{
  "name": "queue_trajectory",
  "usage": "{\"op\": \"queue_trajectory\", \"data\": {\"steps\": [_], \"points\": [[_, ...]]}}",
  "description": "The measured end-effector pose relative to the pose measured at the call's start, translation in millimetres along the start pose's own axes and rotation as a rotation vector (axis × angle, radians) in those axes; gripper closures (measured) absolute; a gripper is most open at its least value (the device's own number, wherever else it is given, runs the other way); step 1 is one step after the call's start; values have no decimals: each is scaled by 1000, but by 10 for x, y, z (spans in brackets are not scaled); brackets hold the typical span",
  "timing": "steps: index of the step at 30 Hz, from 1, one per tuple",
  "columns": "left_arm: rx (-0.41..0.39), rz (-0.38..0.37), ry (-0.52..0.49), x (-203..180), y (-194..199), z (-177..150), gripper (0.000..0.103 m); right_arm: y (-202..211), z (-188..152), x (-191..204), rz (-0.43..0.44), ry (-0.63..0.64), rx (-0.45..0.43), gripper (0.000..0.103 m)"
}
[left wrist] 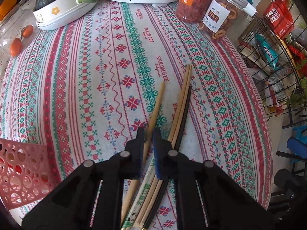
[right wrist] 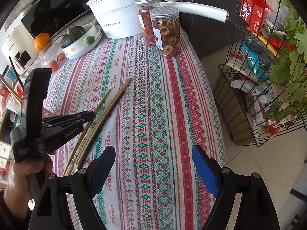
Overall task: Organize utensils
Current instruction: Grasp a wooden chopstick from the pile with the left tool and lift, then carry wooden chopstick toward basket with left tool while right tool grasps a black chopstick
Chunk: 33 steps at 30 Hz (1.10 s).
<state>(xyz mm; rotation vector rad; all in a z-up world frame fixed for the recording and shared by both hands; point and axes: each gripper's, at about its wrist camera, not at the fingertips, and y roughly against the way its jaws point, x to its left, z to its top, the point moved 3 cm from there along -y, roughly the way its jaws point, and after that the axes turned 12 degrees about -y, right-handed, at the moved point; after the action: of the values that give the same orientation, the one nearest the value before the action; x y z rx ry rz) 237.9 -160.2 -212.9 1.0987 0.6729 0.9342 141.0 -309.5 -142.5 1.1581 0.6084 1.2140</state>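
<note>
The left gripper [left wrist: 148,134] points down at the table, and its jaws are clenched on one light wooden chopstick [left wrist: 157,103]. This chopstick passes between the two pads and its far end lies on the patterned tablecloth [left wrist: 86,67]. No earlier picture is given, so I describe only this grip.

Just to the right of the held chopstick lies a small bundle: two more light chopsticks [left wrist: 185,88] side by side, a black chopstick [left wrist: 187,105] touching them, and a paper chopstick sleeve with green print [left wrist: 143,191] partly under the gripper. All of them lie toward the near right part of the tabletop and point to its far edge.

A pink perforated basket [left wrist: 23,172] stands at the near left corner of the tabletop. Whether any utensil is inside it, I cannot tell.

The right gripper [right wrist: 153,164] hovers over the tablecloth with its jaws released and wide apart; nothing is between its blue pads [right wrist: 206,172]. In its view, a hand [right wrist: 23,172] holds the left gripper at the left.

At the far edge stand a white cooking pot [right wrist: 119,17], two clear jars of dried fruit [right wrist: 167,30] and a white bowl with a dark green squash [right wrist: 73,35].
</note>
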Motion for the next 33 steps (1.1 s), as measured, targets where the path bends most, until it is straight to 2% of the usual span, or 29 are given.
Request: {"op": "queue_trajectory", "data": {"steps": [6,11,18,27,33], "points": [[-6,48,-40,-124,-43,102,93,-46,63,-47,5,-37,10,20],[-39,74,-51,-170,87,-41,95,-36,51,-38,2,-36,9,20],[-142,63,-89,-99,719,-377,96,-20,13,26,-3,-17,1,20],[-284,11,-141,23,1485,-843,96,-31,-130,294,-19,53,0,20],[-406,17,-109,242,1910,-1218,96,-98,-232,477,2,73,26,20]]}}
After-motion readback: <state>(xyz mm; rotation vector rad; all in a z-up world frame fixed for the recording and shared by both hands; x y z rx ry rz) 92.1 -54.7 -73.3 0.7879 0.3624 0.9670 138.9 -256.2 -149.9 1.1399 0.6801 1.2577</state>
